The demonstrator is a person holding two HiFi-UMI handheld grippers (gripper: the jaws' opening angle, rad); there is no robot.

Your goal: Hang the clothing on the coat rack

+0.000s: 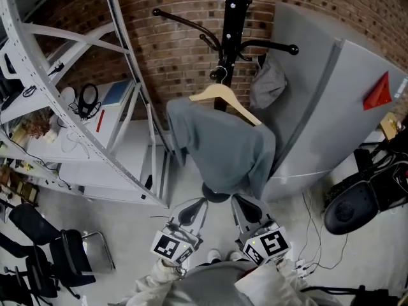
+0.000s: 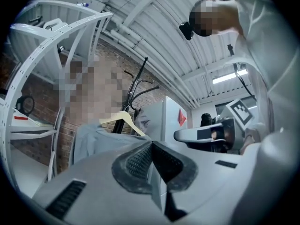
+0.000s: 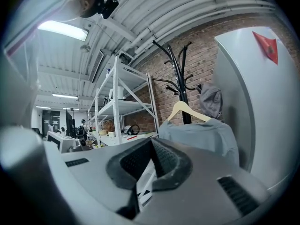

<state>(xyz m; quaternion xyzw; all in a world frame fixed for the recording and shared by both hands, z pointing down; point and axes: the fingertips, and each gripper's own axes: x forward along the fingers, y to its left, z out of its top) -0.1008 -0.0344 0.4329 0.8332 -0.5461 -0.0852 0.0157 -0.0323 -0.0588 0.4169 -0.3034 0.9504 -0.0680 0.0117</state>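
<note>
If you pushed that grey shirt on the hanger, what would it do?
Probably floppy: the shirt drapes in soft folds over the hanger. It would likely swing, since the hanger seems to hang by one hook on the rack.

White shelving (image 1: 121, 139) holding headphones (image 1: 88, 101) stands against the brick wall (image 1: 172, 50).

Coat rack (image 1: 233, 18) top cut off; lower pole hidden behind shirt (image 1: 223, 148).

Quantities: one coat rack (image 1: 233, 18); one wooden hanger (image 1: 220, 94); two grey garments (image 1: 223, 152) (image 1: 268, 85); two tongs, left tongs (image 1: 194, 204) and right tongs (image 1: 245, 203); one shelving unit (image 3: 124, 106).
</note>
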